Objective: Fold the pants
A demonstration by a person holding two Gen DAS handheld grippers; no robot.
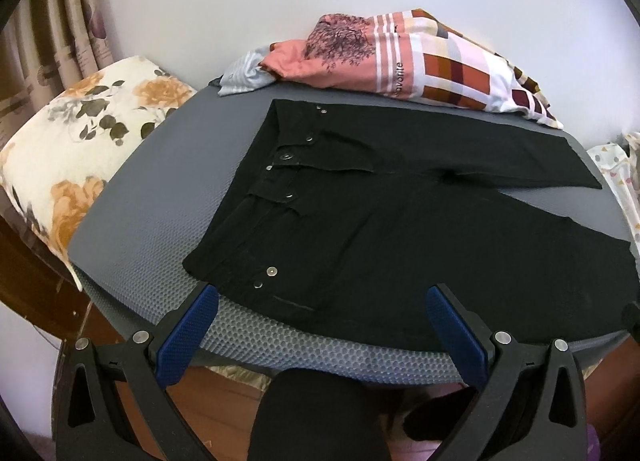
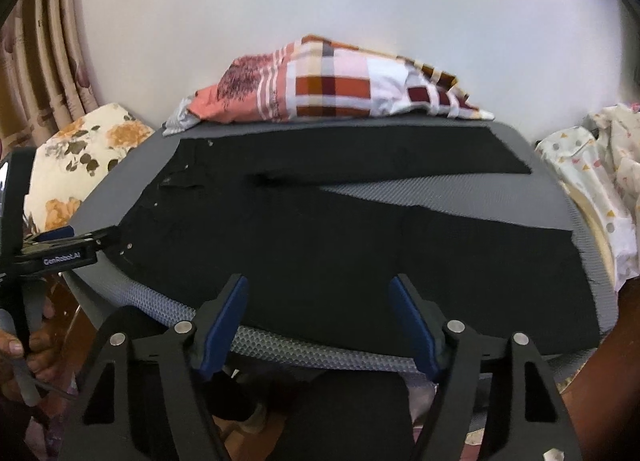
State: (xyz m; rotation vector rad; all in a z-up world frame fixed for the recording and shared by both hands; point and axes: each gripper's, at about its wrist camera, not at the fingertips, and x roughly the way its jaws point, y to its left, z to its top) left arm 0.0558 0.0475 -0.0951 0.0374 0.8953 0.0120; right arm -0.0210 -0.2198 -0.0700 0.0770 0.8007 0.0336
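The black pants [image 1: 400,221] are spread flat on the grey worktop [image 1: 160,197], waistband to the left and legs running right. The left gripper [image 1: 322,311] is held with jaws apart above the near hem by the waistband, nothing between them. The right gripper [image 2: 318,301] is likewise seen with jaws apart, unclamped, over the near leg's edge.

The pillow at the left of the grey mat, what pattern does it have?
The pillow is cream with orange flowers and dark leaves; the left wrist view shows it best.
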